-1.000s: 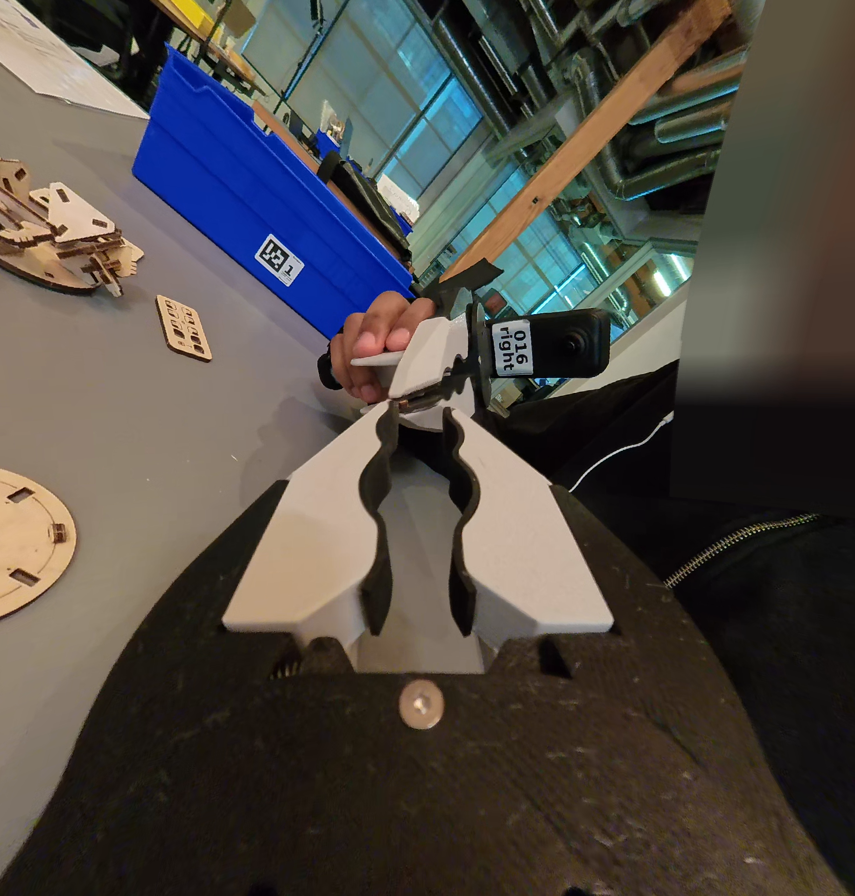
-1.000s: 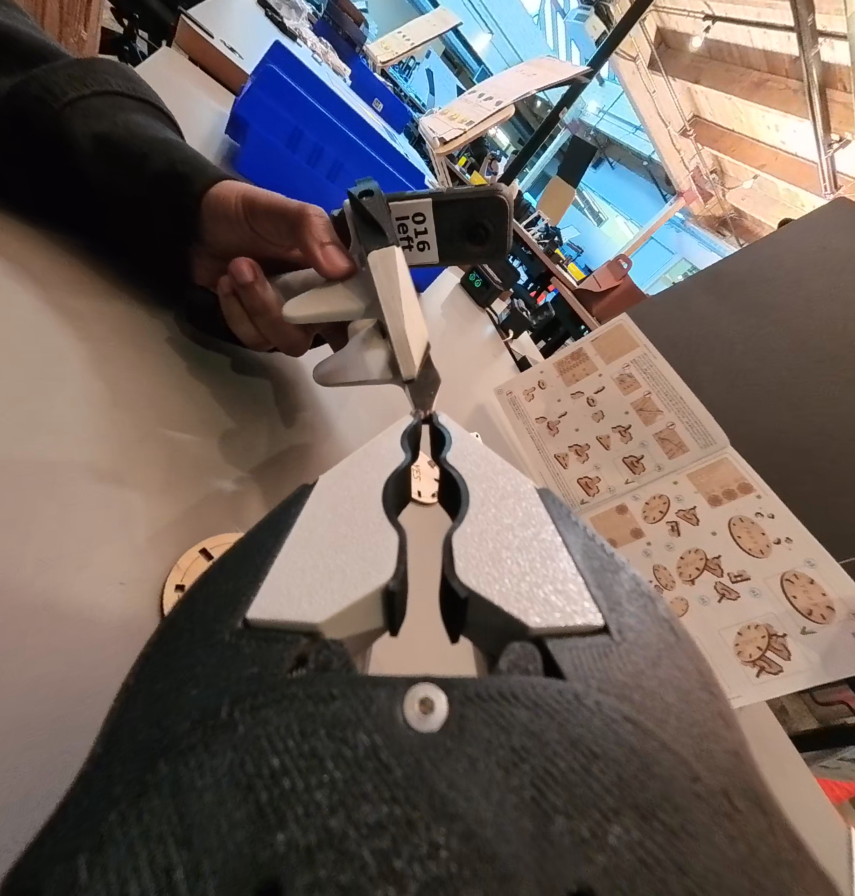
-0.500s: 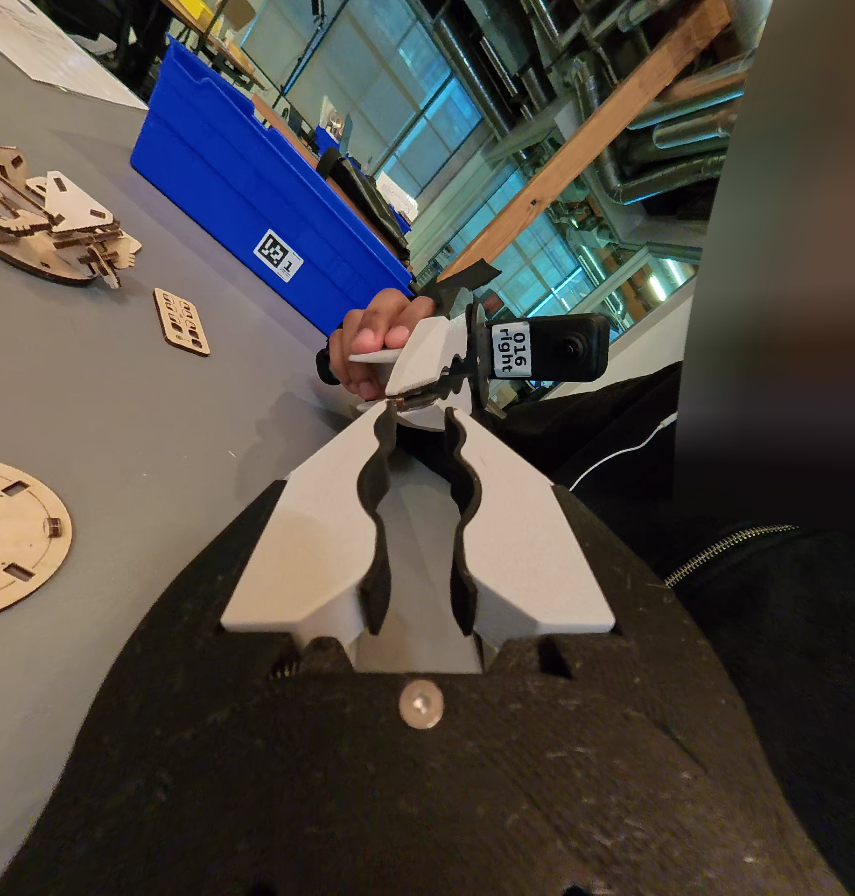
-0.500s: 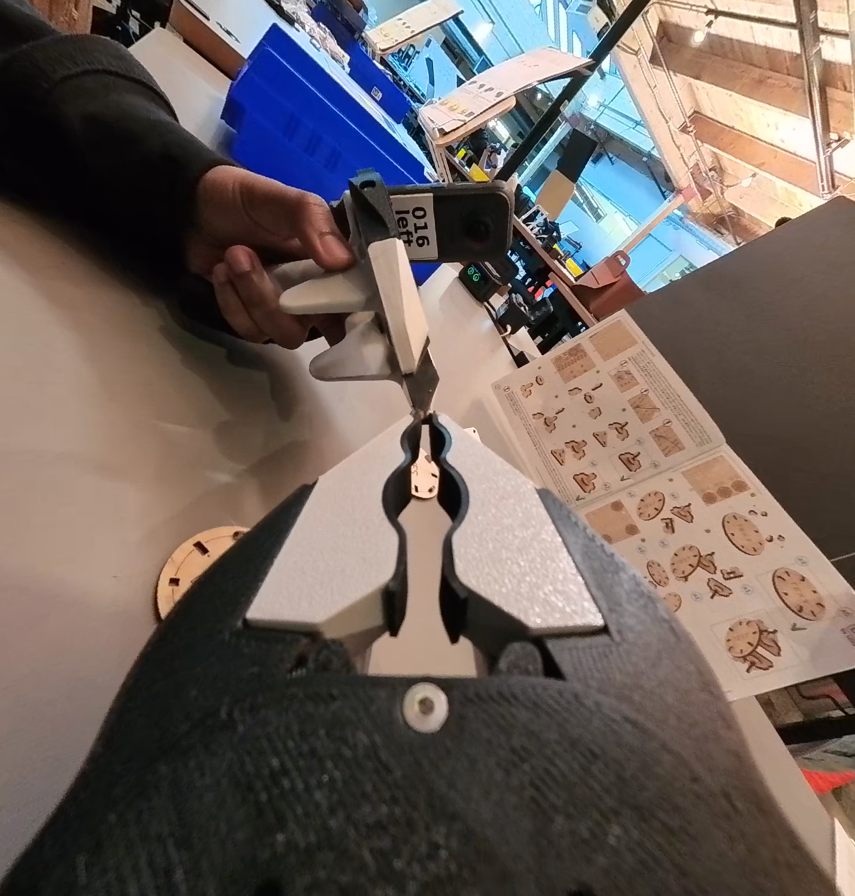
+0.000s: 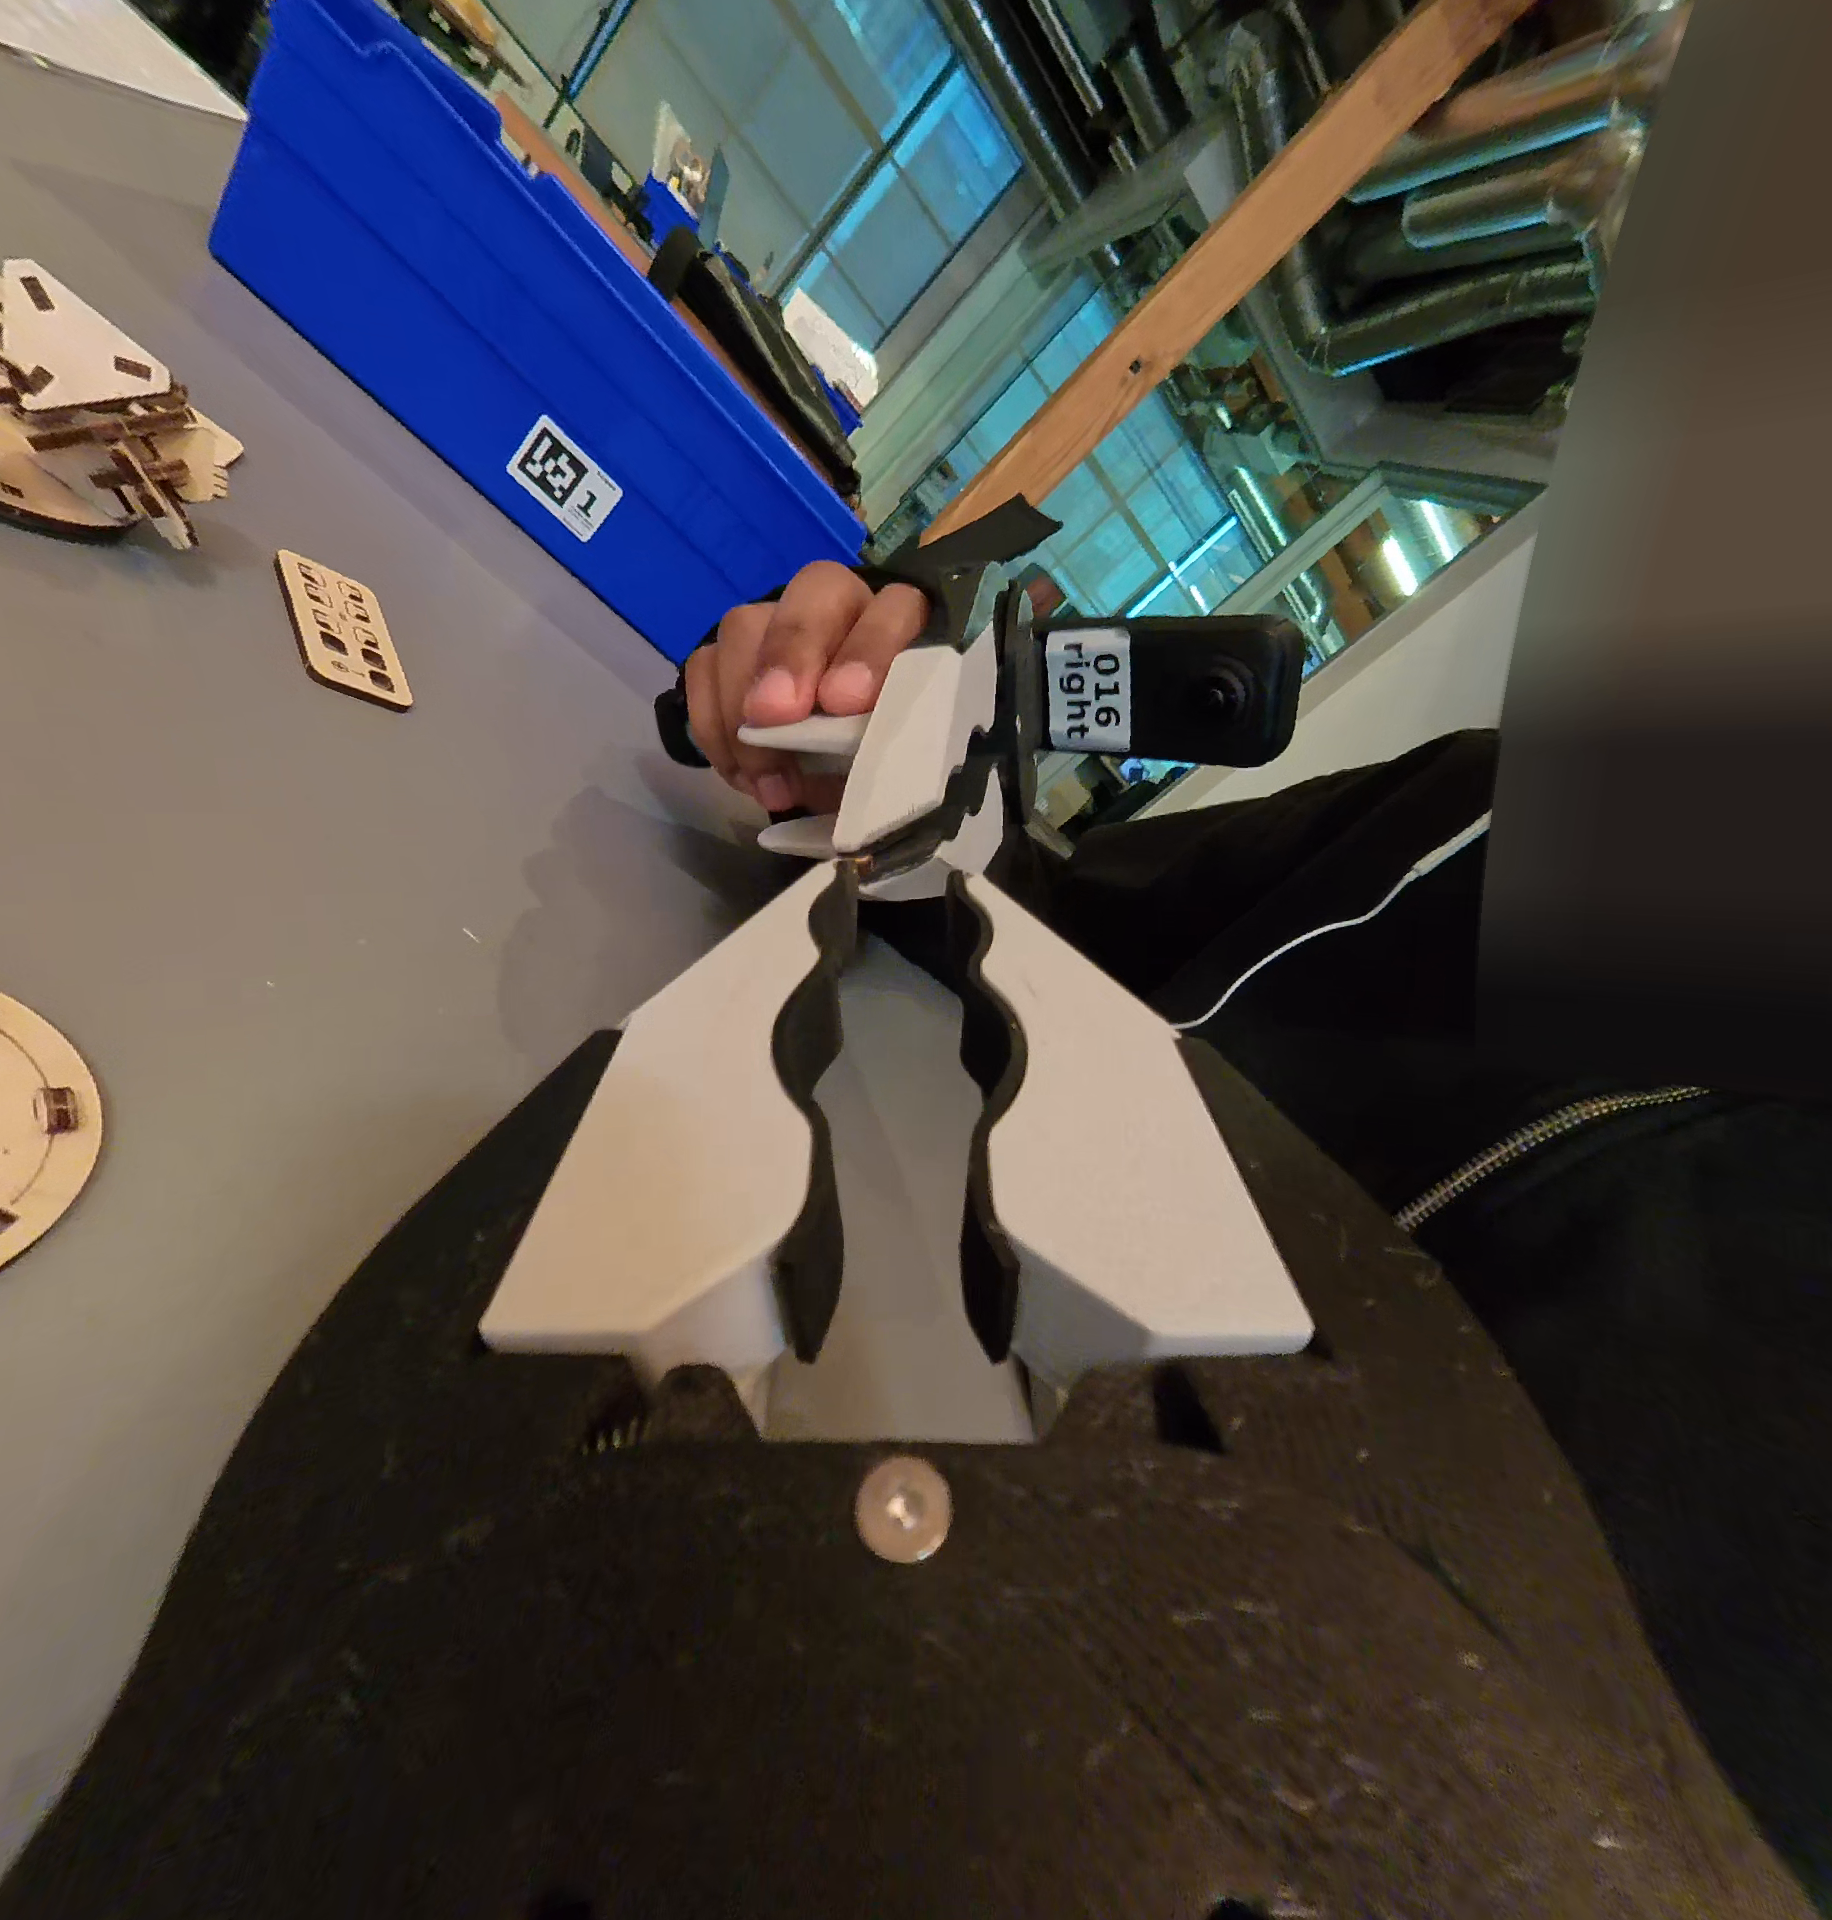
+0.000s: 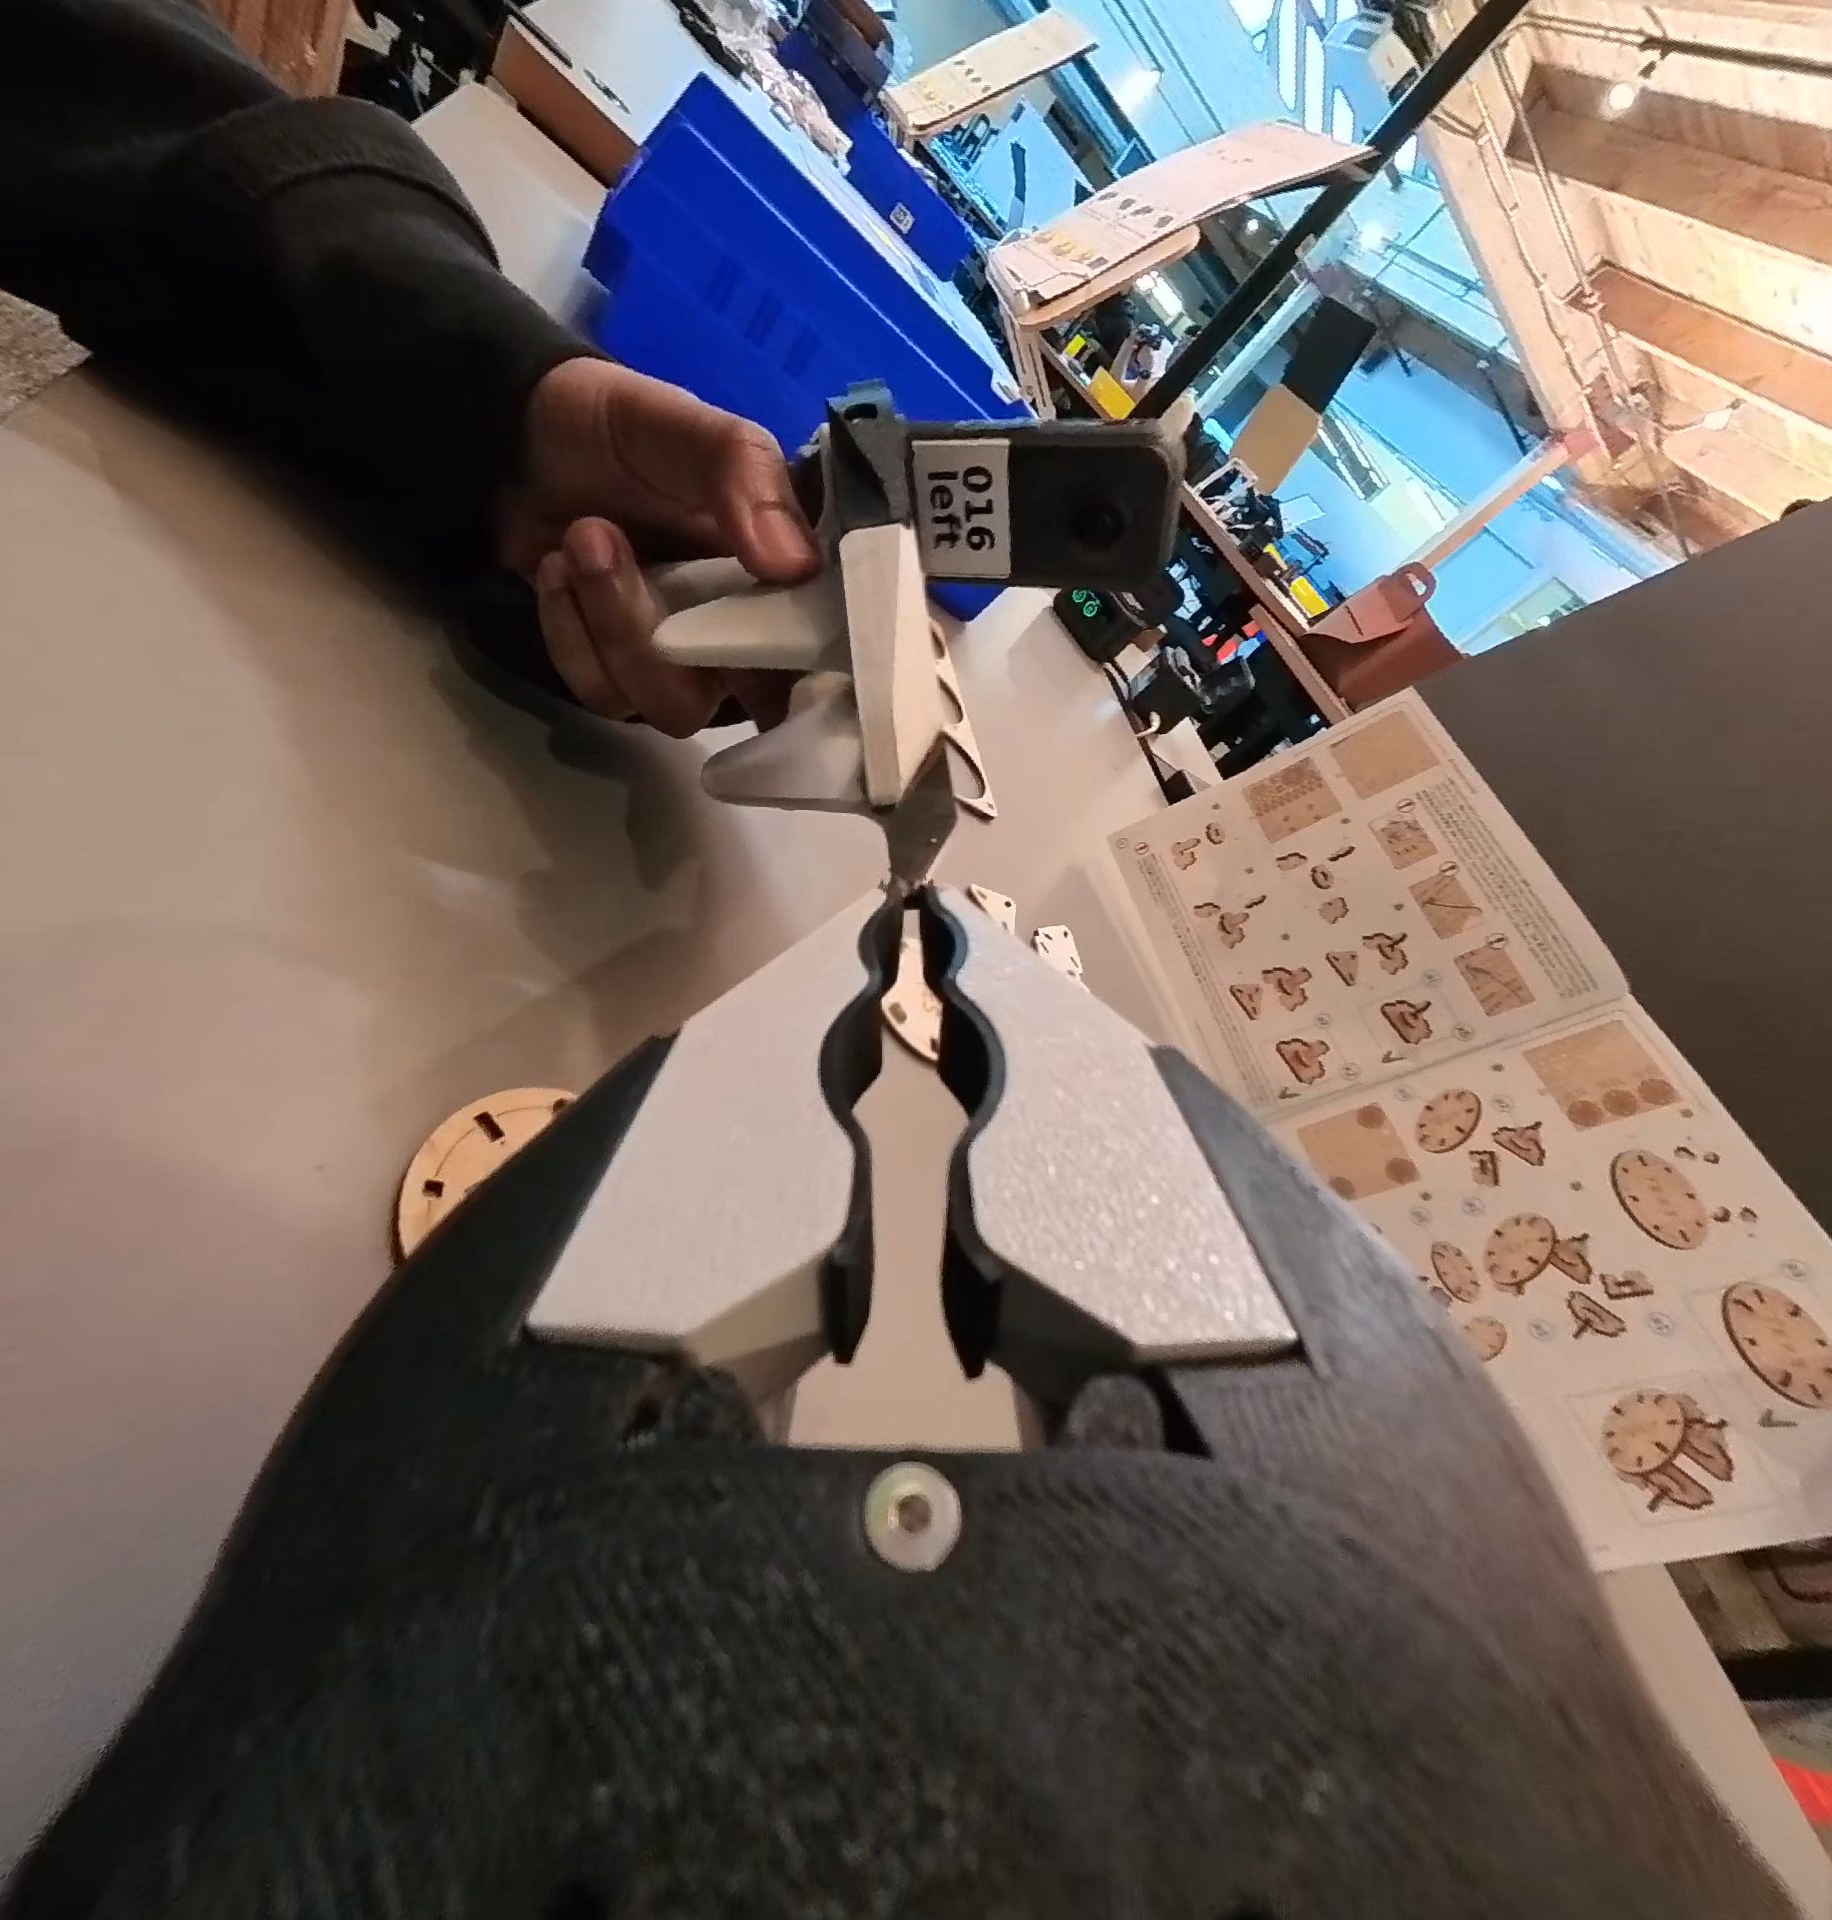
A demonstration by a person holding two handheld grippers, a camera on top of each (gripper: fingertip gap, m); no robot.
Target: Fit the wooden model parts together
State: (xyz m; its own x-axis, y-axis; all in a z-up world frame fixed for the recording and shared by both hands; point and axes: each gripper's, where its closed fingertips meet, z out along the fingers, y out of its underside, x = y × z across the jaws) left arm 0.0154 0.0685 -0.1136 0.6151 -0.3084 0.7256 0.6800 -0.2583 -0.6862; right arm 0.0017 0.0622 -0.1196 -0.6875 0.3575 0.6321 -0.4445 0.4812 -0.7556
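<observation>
In the right wrist view my right gripper (image 6: 907,914) is shut on a small flat pale wooden piece (image 6: 910,1016), which stands on edge between the dark pads and just reaches their tips. My left gripper (image 6: 907,868) points down from above, tip to tip with it, and a hand holds it. In the left wrist view my left gripper (image 5: 901,881) has its jaws apart with nothing pressed between the pads. The right gripper (image 5: 870,857) sits just beyond them. The wooden piece's brown edge (image 5: 852,860) is at my left pad's tip.
A blue bin (image 5: 476,312) stands behind on the grey table. On the table lie a wooden disc (image 5: 8,1122), a wooden assembly (image 5: 70,426) and a small slotted plate (image 5: 343,631). An open instruction sheet (image 6: 1463,1091) and small wooden bits (image 6: 1057,951) lie to the right. Both grippers' tips are close together, under 4 cm apart. The wooden disc (image 5: 8,1122) is about 12 cm from both grippers' fingertips.
Both grippers stay tip to tip and drift only slightly. The right gripper stays shut on the wooden piece. The left jaws stay apart.
</observation>
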